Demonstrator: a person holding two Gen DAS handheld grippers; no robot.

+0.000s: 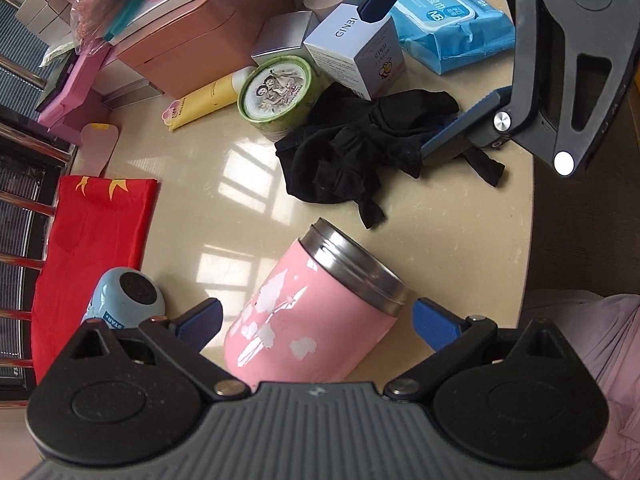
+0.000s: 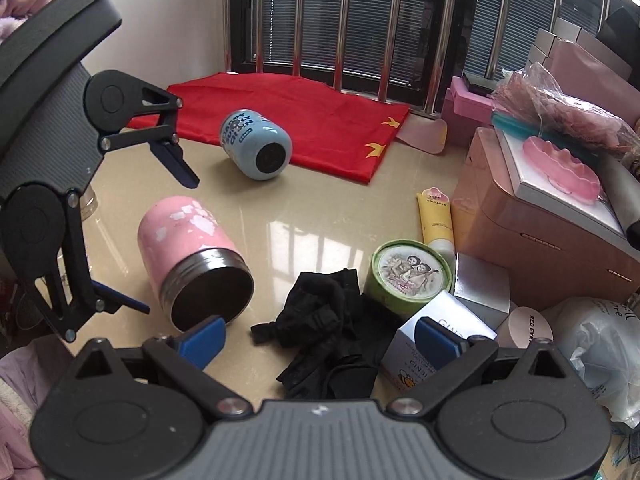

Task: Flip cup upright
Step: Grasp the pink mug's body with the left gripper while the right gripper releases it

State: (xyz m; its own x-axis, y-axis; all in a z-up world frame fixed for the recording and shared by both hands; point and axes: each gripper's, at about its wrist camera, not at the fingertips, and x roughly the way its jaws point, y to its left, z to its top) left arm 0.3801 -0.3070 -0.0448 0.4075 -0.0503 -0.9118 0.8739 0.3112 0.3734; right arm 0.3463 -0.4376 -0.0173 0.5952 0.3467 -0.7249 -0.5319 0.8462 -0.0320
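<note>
Spread wide, the left gripper (image 1: 316, 320) straddles the pink steel-rimmed cup (image 1: 308, 320) lying on its side on the glossy beige table (image 1: 200, 184); closing on that smooth round wall risks it rolling or slipping. Farther off, the right gripper (image 2: 318, 338) hangs open above the crumpled black cloth (image 2: 328, 320), which could snag.

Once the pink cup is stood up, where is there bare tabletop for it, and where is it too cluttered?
Bare tabletop lies between the pink cup, blue cup, yellow tube and black cloth. It is crowded on the right in the right wrist view, around the green tin and boxes.
</note>
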